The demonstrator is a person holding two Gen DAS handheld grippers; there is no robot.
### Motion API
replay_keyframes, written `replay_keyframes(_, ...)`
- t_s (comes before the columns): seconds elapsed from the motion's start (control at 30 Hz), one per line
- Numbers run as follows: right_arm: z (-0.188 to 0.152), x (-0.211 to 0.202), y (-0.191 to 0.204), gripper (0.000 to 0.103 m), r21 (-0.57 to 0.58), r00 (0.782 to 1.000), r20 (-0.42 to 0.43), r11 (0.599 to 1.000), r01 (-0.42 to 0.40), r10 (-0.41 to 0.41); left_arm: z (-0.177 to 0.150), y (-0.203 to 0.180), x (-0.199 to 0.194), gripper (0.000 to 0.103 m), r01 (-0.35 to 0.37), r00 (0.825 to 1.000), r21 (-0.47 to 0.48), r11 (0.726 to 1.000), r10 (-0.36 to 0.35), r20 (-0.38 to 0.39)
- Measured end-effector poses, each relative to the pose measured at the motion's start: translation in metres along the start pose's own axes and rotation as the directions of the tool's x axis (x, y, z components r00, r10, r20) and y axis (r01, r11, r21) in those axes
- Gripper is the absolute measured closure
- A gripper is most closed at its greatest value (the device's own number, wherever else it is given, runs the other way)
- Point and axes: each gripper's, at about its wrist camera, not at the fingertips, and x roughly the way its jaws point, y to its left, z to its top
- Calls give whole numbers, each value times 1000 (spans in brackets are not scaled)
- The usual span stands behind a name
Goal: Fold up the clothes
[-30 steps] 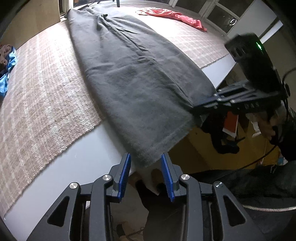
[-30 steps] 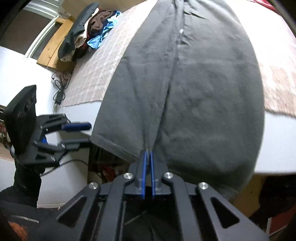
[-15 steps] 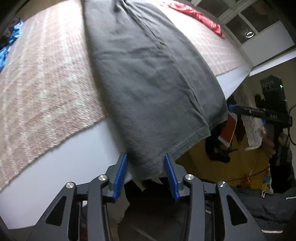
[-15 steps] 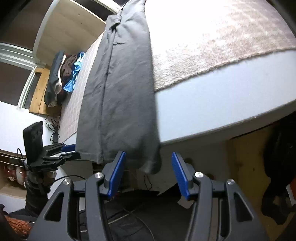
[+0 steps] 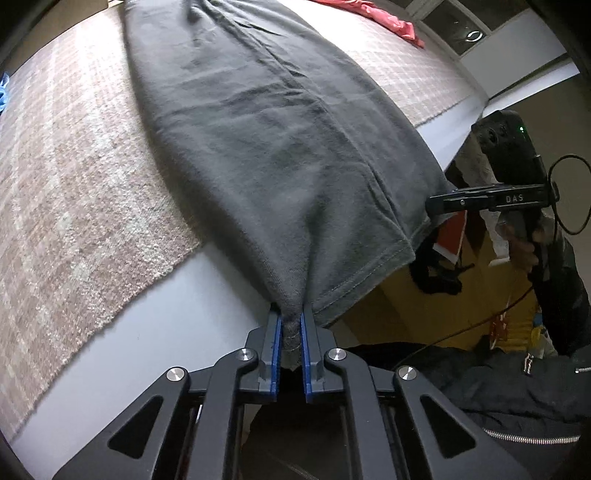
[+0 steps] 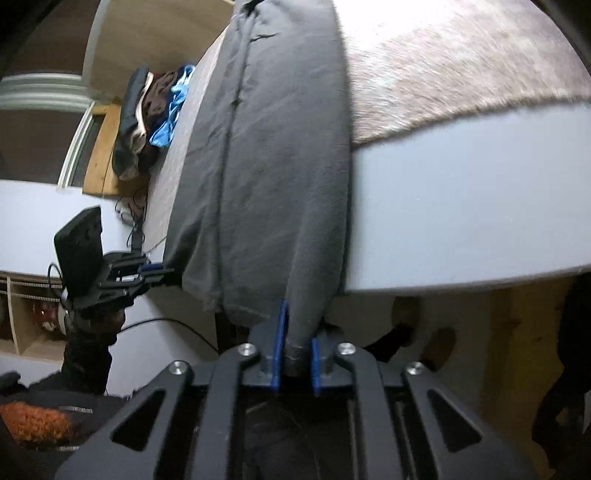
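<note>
Both tongs, left (image 5: 290, 332) and right (image 6: 298, 350), are closing on the gray garment's (image 5: 280, 140) hem corners; next, carry them up the bed (image 5: 74, 206).

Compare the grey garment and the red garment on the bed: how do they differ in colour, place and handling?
The grey garment is dark and spread long down the bed, its hem hanging over the near edge; the red garment is bright and lies bunched at the far side. The left gripper and right gripper are closing on the grey garment's hem; nothing touches the red one. Both lie on the checked blanket.
</note>
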Motion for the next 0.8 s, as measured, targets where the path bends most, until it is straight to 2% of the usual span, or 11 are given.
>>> replay_keyframes(0.1,5,-17,10,94,31,992,41,992,-124,123,0,5,-10,96,45,999,-6,999,-45,22)
replay_keyframes(0.23,18,-44,25,95,31,960,130,967,-252,246,5,15,-39,97,120,989,-27,992,-117,92)
replay_keyframes(0.33,43,-56,35,95,29,933,201,951,-309,297,17,24,-66,97,171,973,-33,985,-163,161)
replay_keyframes(0.4,68,-65,37,95,19,921,243,948,-317,303,34,34,-82,97,183,964,-16,983,-177,201)
replay_keyframes(0.5,115,-74,37,95,2,918,283,957,-290,278,70,49,-100,97,166,953,11,986,-164,254)
replay_keyframes(0.6,175,-68,19,95,41,921,325,970,-242,216,123,84,-102,97,146,947,9,989,-142,289)
replay_keyframes(0.63,191,-62,11,92,63,927,330,975,-213,181,141,98,-95,96,124,951,-14,992,-115,287)
replay_keyframes(0.67,211,-51,3,83,106,945,307,983,-149,110,158,111,-85,91,94,958,-42,995,-79,277)
replay_keyframes(0.73,240,-37,-6,70,162,965,263,986,-46,2,179,132,-64,89,73,974,-115,991,-46,222)
replay_keyframes(0.77,250,-34,-7,70,173,967,251,985,-11,-33,188,141,-54,89,65,981,-153,986,-36,189)
replay_keyframes(0.8,251,-39,-3,70,151,961,273,989,-3,-38,191,146,-53,89,62,982,-164,984,-31,187)
